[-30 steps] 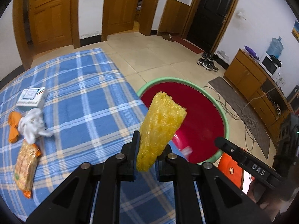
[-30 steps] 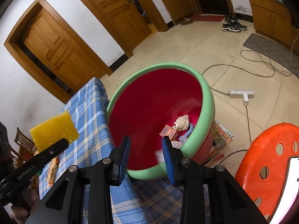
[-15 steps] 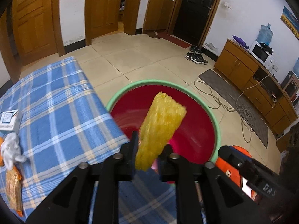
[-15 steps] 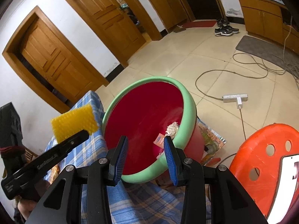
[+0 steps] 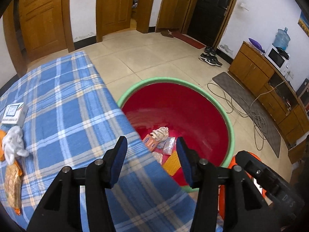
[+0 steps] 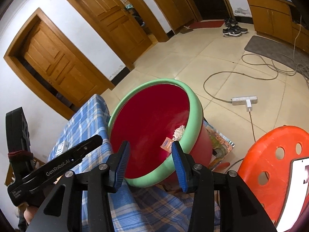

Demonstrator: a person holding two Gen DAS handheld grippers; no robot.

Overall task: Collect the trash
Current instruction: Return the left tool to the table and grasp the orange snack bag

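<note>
My left gripper [image 5: 150,161] is open and empty, above the table edge beside the red basin with a green rim [image 5: 229,123]. The yellow sponge [image 5: 172,165] lies on the basin floor with crumpled paper [image 5: 160,133] and wrappers [image 5: 149,143]. On the blue plaid tablecloth [image 5: 63,104] at the left lie a white crumpled tissue [image 5: 13,143], an orange snack packet [image 5: 12,185] and a small white box [image 5: 14,113]. My right gripper [image 6: 150,162] is open and empty, just in front of the basin [image 6: 195,119]. The left gripper's body [image 6: 56,162] shows at its left.
An orange plastic stool [image 6: 274,158] stands right of the basin. A power strip [image 6: 244,100] and cables [image 5: 256,116] lie on the tiled floor. Wooden doors [image 5: 117,5] and a low cabinet [image 5: 256,71] line the walls. Shoes [image 5: 210,60] sit by the dark door.
My left gripper has opened and the yellow sponge has dropped into the basin. My right gripper has opened wider and stays by the basin.
</note>
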